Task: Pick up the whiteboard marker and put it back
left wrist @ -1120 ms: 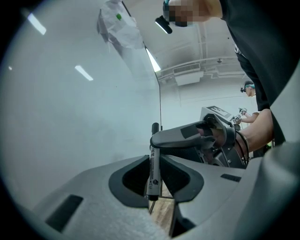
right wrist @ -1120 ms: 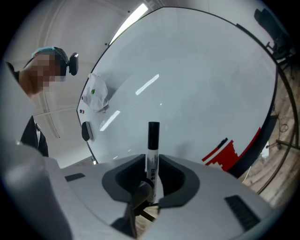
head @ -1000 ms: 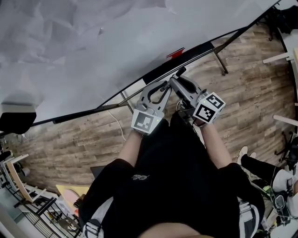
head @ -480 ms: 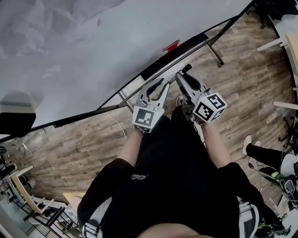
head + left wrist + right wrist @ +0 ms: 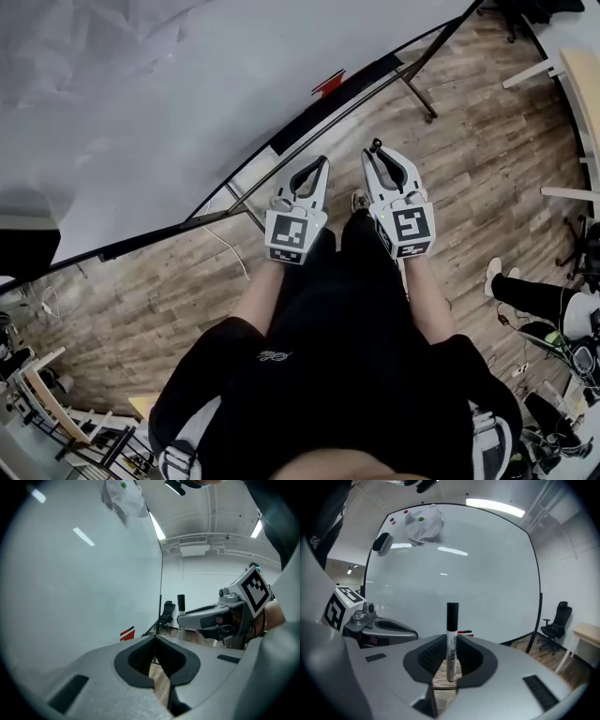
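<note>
A whiteboard marker [image 5: 451,641] with a white barrel and black cap stands upright between the jaws of my right gripper [image 5: 451,637], which is shut on its barrel. In the head view the black cap [image 5: 376,145] sticks out past the right gripper [image 5: 377,153], in front of the lower edge of the big whiteboard [image 5: 141,112]. My left gripper [image 5: 322,164] is just to its left, its jaws meeting at the tips with nothing between them [image 5: 154,637]. The left gripper view shows the right gripper [image 5: 206,618] and the marker [image 5: 181,604] to the side.
A red-and-white object [image 5: 328,82] lies on the board's tray rail. A black eraser [image 5: 381,542] and crumpled paper [image 5: 423,522] sit high on the board. The stand's leg [image 5: 422,89] crosses the wood floor. An office chair [image 5: 555,620] and desk [image 5: 587,633] stand at the right.
The right gripper has rolled, so its marker cube now faces up, and it has drawn apart from the left gripper. The marker stays in its jaws. The left gripper has barely shifted.
</note>
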A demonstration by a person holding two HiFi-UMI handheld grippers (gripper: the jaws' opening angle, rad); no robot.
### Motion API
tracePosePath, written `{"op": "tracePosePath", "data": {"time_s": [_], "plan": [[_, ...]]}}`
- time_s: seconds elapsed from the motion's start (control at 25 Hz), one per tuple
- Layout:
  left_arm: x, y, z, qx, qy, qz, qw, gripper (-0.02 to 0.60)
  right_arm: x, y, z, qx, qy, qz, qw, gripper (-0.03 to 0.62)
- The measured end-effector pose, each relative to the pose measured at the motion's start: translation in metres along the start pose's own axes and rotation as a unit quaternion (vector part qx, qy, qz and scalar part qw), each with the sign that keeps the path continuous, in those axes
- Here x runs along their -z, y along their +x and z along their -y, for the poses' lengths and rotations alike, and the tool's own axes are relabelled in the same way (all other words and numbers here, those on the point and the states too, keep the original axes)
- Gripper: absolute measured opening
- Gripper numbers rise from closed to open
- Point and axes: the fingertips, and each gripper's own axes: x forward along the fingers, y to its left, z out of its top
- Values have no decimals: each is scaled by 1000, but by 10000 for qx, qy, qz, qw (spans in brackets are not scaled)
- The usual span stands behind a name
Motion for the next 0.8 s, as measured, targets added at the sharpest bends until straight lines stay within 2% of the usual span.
{"op": "tracePosePath", "data": {"time_s": [0.2,0.36,0.8], "plan": [[-7,14,18,-19,-87,5,10000,7,2,-7,25,36,-145,-102,9998,55],[-11,38,30,-141,-173,-15,9997,6,1,-11,53,45,-516,-120,9986,55],[-32,125,101,-950,-488,-110,9942,6,16,-40,158,-699,-786,-132,9944,55]]}}
